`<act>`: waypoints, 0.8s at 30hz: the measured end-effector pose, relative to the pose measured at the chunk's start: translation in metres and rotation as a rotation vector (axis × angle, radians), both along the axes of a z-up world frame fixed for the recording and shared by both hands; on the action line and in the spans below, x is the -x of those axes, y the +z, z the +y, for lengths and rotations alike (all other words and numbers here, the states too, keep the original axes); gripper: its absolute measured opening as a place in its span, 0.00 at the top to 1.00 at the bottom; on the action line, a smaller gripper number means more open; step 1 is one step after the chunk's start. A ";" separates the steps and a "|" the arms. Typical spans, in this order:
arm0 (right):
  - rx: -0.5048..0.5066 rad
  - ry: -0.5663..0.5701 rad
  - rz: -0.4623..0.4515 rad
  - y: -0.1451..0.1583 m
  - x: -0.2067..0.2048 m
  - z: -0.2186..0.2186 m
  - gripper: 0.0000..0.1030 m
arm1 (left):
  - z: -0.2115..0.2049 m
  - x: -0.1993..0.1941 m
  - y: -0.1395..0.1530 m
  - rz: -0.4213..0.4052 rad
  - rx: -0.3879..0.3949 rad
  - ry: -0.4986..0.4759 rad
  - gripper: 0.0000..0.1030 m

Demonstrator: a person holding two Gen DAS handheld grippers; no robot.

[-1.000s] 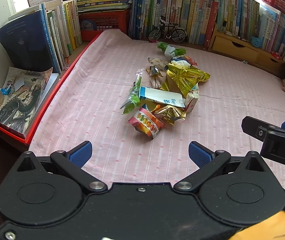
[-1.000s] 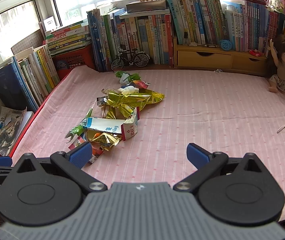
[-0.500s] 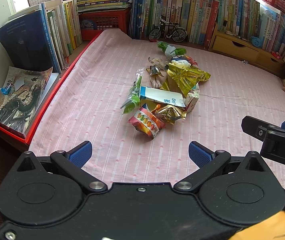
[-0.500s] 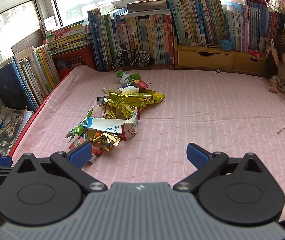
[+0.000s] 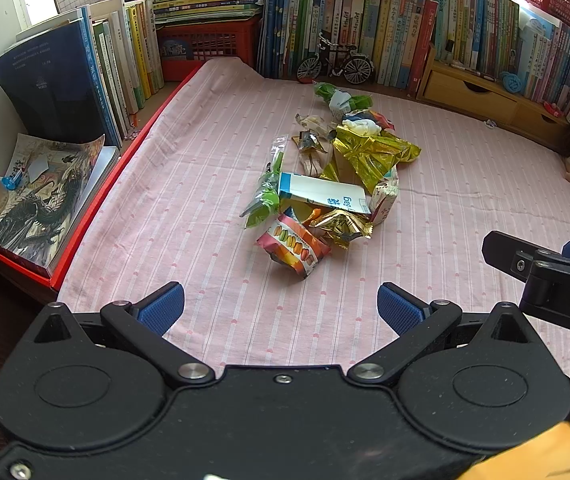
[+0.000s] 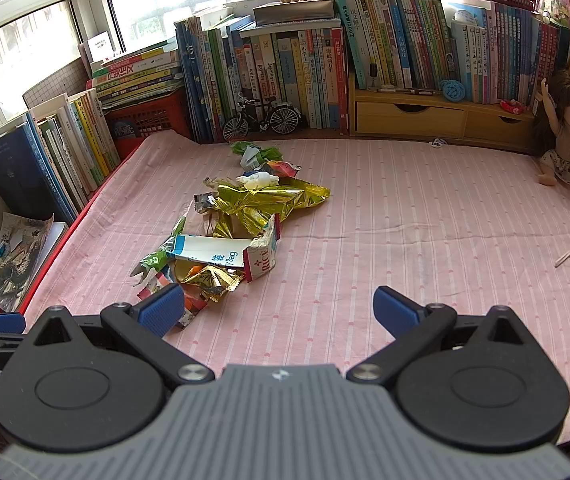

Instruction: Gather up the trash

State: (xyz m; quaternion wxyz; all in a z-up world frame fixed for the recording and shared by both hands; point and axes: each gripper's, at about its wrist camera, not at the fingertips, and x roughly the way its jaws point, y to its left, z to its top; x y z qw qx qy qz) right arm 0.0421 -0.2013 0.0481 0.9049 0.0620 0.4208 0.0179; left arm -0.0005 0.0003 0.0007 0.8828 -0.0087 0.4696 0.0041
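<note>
right tool (image 6: 279, 308) wide apart above pink cloth (image 6: 405, 216), wrapper pile (image 6: 237, 224) ahead-left.

near edge: bare pink cloth (image 6: 365, 280) before both grippers, open.
centre: wrapper pile (image 5: 325, 184).
upper and left frame: books (image 6: 285, 68) wall it in.
upper right: doll (image 6: 569, 136) blocks the corner.

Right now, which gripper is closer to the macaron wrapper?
Left, probably. The left gripper faces the macaron wrapper just ahead of its open fingers. The right gripper sits to the wrapper's right, its left finger overlapping it in view.
</note>
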 end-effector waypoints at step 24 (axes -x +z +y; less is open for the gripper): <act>0.031 -0.015 -0.093 0.017 0.010 -0.001 0.00 | -0.005 0.011 0.024 -0.102 -0.087 0.016 0.01</act>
